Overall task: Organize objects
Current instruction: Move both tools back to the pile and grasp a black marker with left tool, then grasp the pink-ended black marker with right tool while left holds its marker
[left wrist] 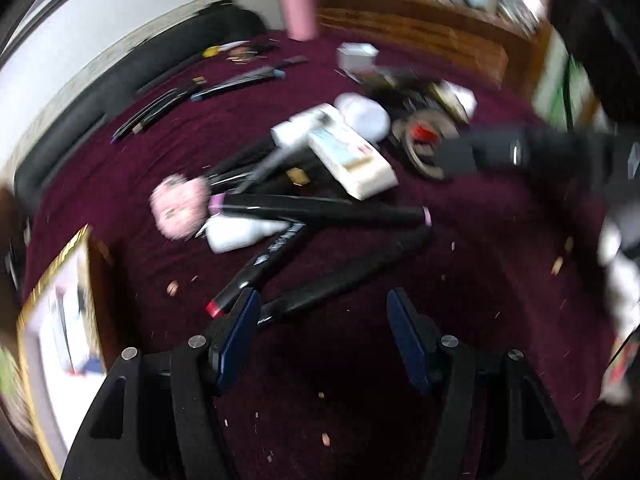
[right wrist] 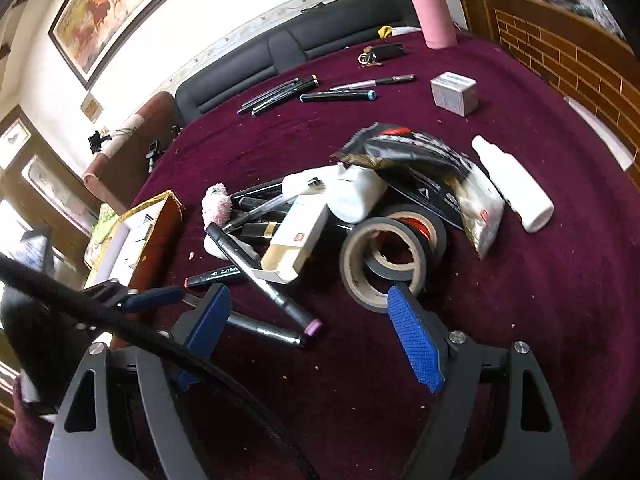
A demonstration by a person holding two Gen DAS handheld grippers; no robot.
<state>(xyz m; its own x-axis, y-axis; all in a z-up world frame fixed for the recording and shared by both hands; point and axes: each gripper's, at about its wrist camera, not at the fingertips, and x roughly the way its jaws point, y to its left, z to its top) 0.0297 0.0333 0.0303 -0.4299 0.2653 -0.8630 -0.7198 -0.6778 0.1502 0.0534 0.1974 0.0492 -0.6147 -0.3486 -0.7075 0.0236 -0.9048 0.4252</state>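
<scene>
A heap of small items lies on the maroon cloth [right wrist: 520, 300]. In the blurred left wrist view my left gripper [left wrist: 322, 320] is open with nothing between its fingers. A red-tipped black marker [left wrist: 256, 264] and a long black marker [left wrist: 348, 280] lie just ahead of its left finger. My right gripper [right wrist: 312, 320] is open just above the cloth. A pink-tipped marker [right wrist: 264, 276] and a grey marker [right wrist: 260, 326] reach into its gap without touching the pads. Tape rolls [right wrist: 384, 256] sit by its right fingertip. The left gripper [right wrist: 148, 296] shows at the left.
The heap also holds a white carton [right wrist: 296, 232], a snack bag [right wrist: 432, 172], a white bottle [right wrist: 512, 184] and a pink fluffy thing [right wrist: 216, 204]. Pens [right wrist: 320, 88], keys [right wrist: 380, 54], a grey box [right wrist: 454, 92] and a pink flask [right wrist: 434, 8] lie farther back. An open box [right wrist: 136, 224] stands left.
</scene>
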